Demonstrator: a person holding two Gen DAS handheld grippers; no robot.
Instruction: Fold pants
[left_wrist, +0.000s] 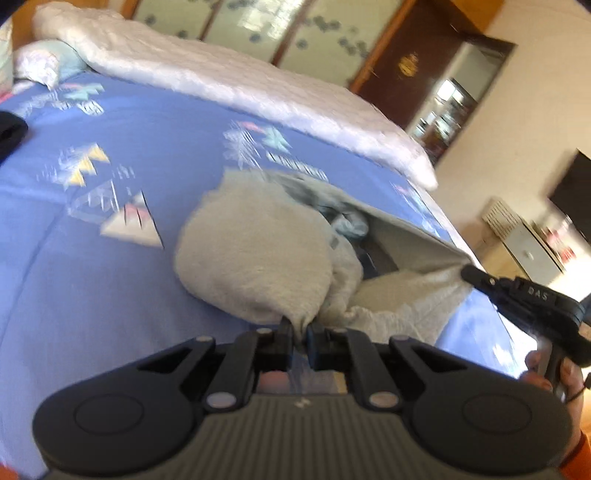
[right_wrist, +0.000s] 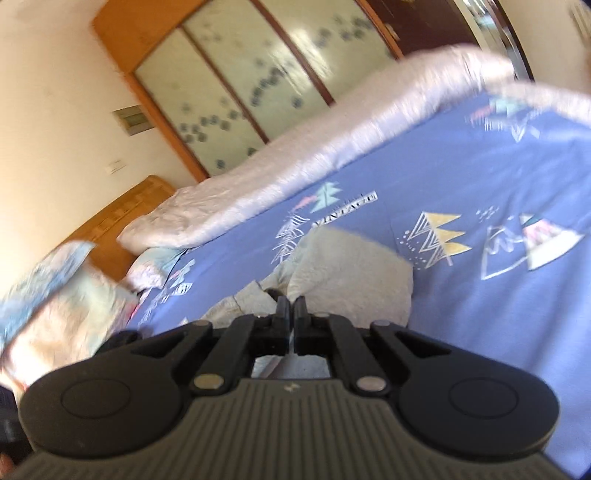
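On blue bedsheet | both grippers clamp grey pants | white quilt behind

Pants bunched on the bed; quilt rolled along the far edge, wardrobe behind.

One pair of grey pants, two grippers, one blue bedsheet, one white quilt.
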